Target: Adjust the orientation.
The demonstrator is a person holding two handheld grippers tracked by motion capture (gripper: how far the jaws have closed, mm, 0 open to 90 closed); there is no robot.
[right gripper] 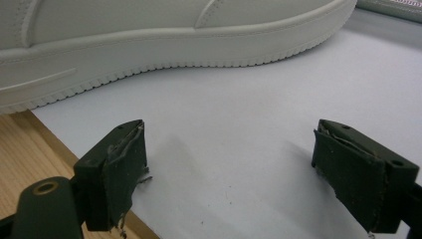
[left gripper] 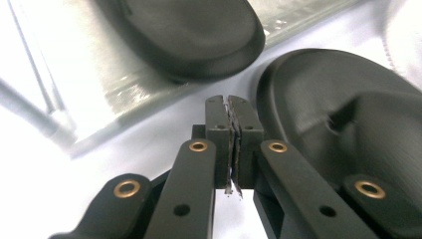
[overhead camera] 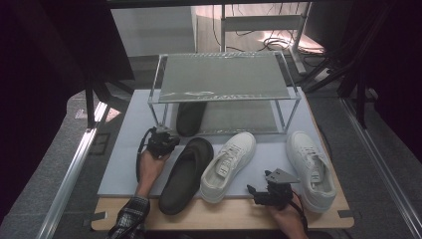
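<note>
One black slipper (overhead camera: 187,174) lies on the white mat, and its mate (overhead camera: 189,117) rests on the lower shelf of the rack (overhead camera: 224,94). My left gripper (overhead camera: 168,141) hovers between them, just left of the mat slipper's toe, jaws shut with nothing in them. In the left gripper view the shut tips (left gripper: 231,115) point at the gap between the shelf slipper (left gripper: 194,35) and the mat slipper (left gripper: 343,124). A white sneaker (overhead camera: 229,165) lies mid-mat. My right gripper (overhead camera: 255,194) is open beside its heel end. The right gripper view has the open jaws (right gripper: 229,149) facing the sneaker's sole edge (right gripper: 149,45).
A second white sneaker (overhead camera: 311,168) lies at the right of the mat (overhead camera: 124,164). The rack's glass top shelf is bare. A strip of wooden table (overhead camera: 224,216) runs along the front edge. Metal rails (overhead camera: 74,164) flank both sides.
</note>
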